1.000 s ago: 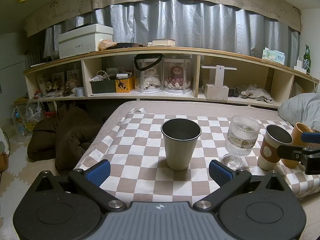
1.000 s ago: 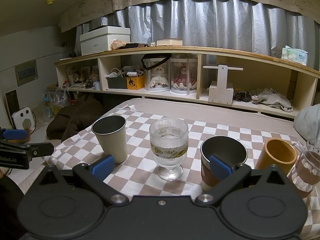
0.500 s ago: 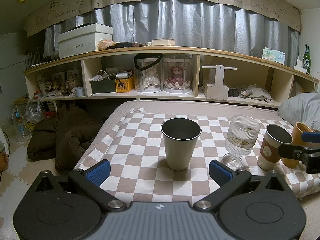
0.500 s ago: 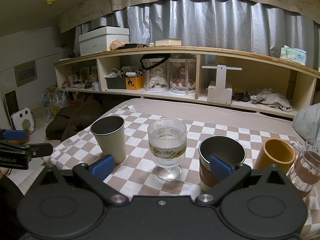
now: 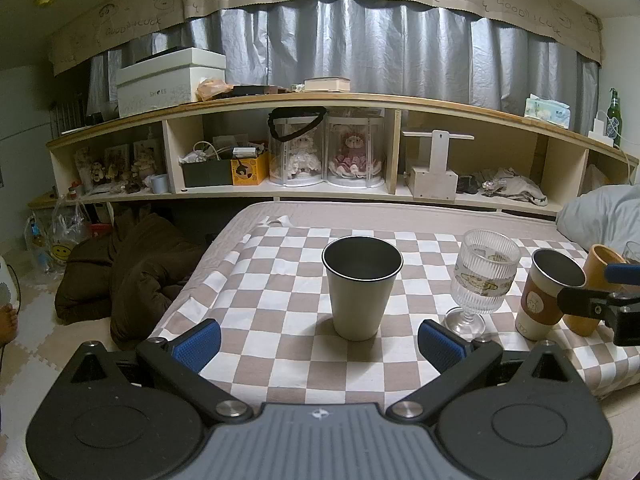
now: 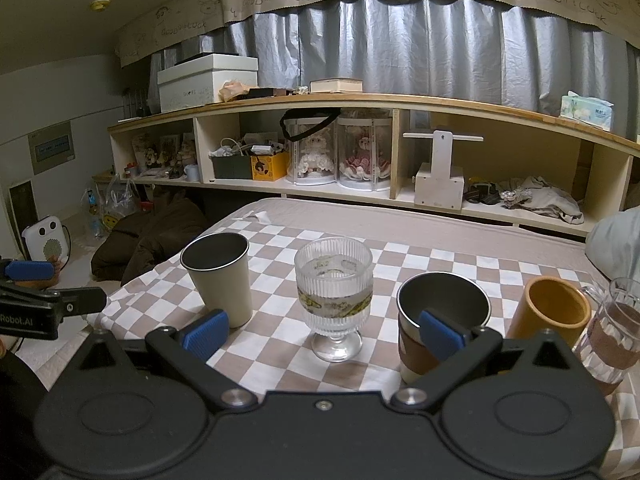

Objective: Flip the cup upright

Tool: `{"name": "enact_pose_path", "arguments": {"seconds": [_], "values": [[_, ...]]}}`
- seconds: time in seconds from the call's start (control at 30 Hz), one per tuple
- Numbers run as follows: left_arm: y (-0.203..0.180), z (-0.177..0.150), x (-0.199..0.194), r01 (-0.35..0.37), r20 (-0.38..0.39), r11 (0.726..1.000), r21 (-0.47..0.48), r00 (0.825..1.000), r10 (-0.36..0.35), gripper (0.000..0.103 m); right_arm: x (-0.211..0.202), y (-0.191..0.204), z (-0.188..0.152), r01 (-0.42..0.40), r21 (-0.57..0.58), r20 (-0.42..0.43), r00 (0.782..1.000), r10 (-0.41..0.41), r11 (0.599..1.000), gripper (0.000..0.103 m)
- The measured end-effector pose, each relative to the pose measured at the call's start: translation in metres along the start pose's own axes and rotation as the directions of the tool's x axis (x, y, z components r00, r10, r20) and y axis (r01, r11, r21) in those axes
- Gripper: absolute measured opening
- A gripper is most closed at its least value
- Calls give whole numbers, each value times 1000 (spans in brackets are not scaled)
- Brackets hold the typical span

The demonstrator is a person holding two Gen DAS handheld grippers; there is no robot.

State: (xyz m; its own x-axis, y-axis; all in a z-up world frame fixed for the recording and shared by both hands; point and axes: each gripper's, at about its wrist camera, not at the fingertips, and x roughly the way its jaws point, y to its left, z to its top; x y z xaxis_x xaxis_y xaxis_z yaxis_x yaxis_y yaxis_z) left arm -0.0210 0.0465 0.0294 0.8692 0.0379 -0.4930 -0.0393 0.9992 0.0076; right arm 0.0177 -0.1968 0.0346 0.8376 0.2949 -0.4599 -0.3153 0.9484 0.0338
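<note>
Covering bed (image 5: 256, 216): checkered cloth (image 5: 280, 292)

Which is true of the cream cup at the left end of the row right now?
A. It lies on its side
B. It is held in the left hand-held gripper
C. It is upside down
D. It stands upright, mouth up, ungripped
D: the cream cup stands on the checkered cloth with its open mouth up, and the left hand-held gripper is open, short of it.
</note>
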Motion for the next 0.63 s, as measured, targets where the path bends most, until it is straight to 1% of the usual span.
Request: {"name": "enact_pose_path", "arguments": {"seconds": [0.63], "values": [[8, 0, 0, -6, -4, 1000, -15, 1000, 6, 103, -1, -1, -1, 1, 1, 1, 1000, -1, 1000, 103]]}}
